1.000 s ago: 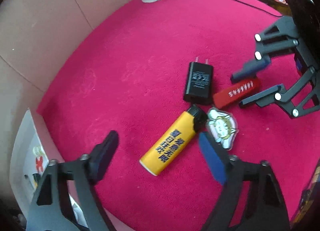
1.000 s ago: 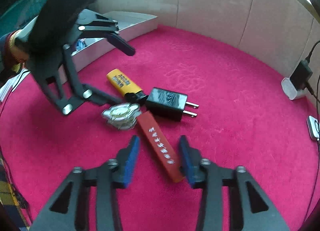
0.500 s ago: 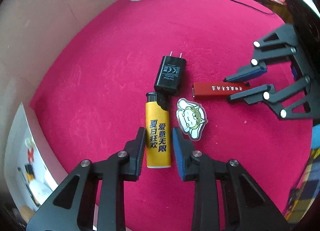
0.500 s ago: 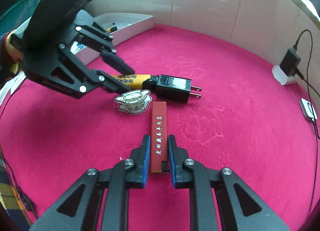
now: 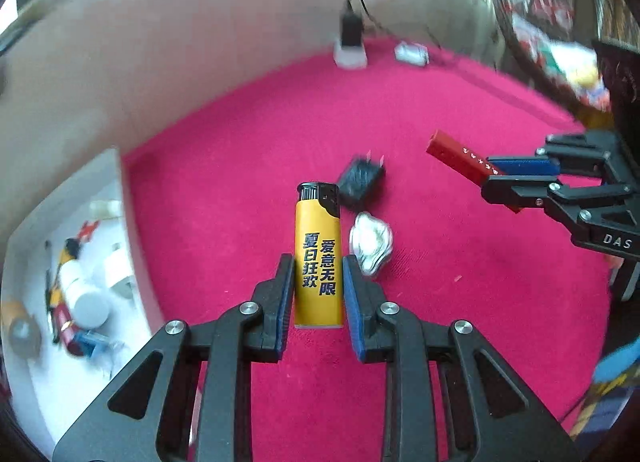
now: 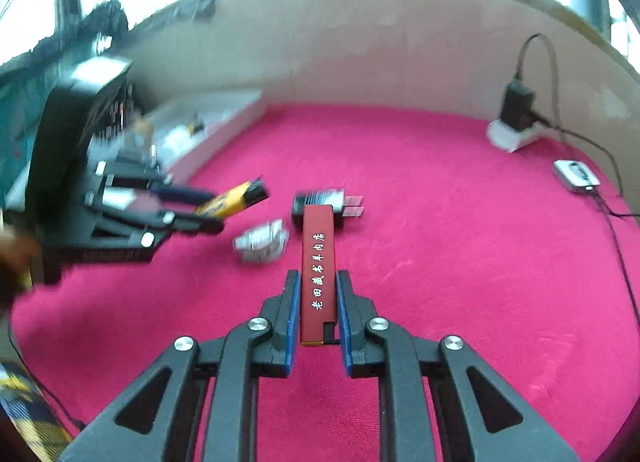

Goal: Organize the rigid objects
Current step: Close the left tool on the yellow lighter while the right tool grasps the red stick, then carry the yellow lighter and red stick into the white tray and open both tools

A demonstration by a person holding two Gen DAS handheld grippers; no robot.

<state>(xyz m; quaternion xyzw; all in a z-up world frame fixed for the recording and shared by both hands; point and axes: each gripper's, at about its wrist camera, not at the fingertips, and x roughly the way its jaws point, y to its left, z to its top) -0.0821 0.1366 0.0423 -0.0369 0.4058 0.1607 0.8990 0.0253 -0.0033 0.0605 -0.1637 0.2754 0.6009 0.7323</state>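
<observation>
My left gripper [image 5: 317, 274] has a yellow lighter [image 5: 318, 246] with a black cap between its blue pads. The jaws are still closing on it, and it hangs above the red cloth [image 5: 240, 166]. My right gripper [image 6: 318, 278] is shut on a slim red lighter [image 6: 318, 246] with white characters, also raised. The right wrist view shows the left gripper [image 6: 212, 210] and its yellow lighter [image 6: 236, 202] at the left. In the left wrist view the right gripper [image 5: 490, 176] holds the red lighter [image 5: 452, 154] at the right. A black plug adapter [image 5: 360, 182] and a blurred cartoon badge [image 5: 370, 242] lie on the cloth.
A white tray [image 5: 120, 198] with several small items stands off the cloth's left edge. At the back a black charger sits in a white socket [image 6: 508, 134], with a small white device [image 6: 576, 174] and cables beside it. A beige wall rings the cloth.
The left gripper went from wide open to closed on the yellow lighter. The right gripper closed on the red lighter. Both have since lifted their lighters off the cloth and tilted upward.
</observation>
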